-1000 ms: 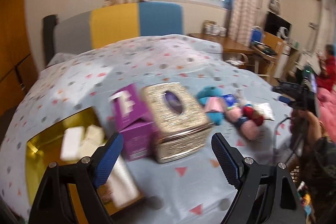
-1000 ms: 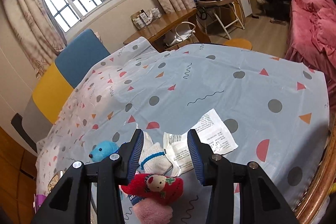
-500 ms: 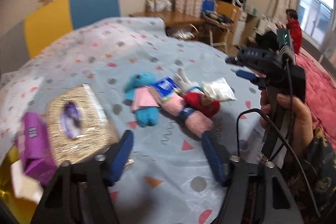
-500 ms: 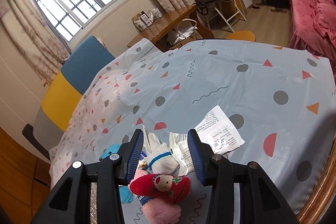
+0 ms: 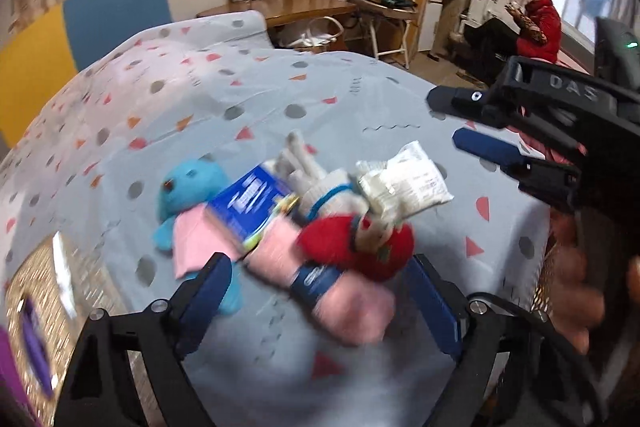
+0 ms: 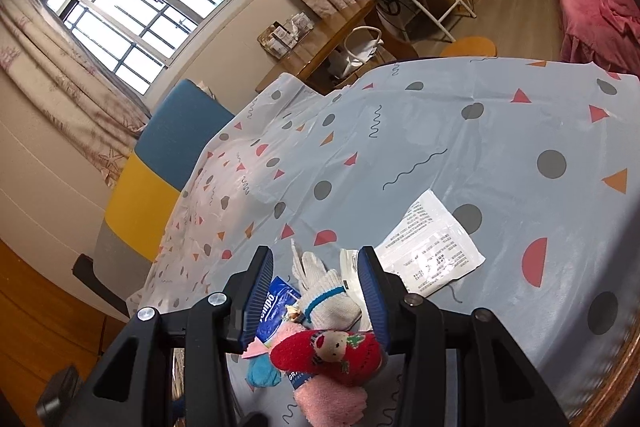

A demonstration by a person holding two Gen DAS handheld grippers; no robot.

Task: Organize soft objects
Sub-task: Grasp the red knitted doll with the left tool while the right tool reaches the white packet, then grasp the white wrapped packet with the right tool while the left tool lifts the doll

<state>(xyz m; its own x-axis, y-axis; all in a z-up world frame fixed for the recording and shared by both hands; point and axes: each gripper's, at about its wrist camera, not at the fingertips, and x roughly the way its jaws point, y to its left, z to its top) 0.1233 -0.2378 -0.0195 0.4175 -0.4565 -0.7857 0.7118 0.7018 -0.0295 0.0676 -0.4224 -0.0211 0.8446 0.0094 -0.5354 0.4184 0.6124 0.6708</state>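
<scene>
Left gripper [image 5: 320, 301] jaws spread wide, just been opening, straddling the rolled pink fluffy sock pair [image 5: 340, 291]; nothing pinched. Right gripper [image 6: 316, 291] jaws partly apart, no contact seen. Soft pile, including red plush sock [image 6: 328, 351] and white knit glove [image 6: 326, 301], located near the tabletop [image 6: 500, 147] edge.

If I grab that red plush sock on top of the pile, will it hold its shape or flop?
The red sock looks fuzzy and thick, so it will probably squash and droop at both ends. It seems light, and its pile should grip the pads rather than slip. It rests on the pink sock and white glove, so those may get dragged along.
</scene>
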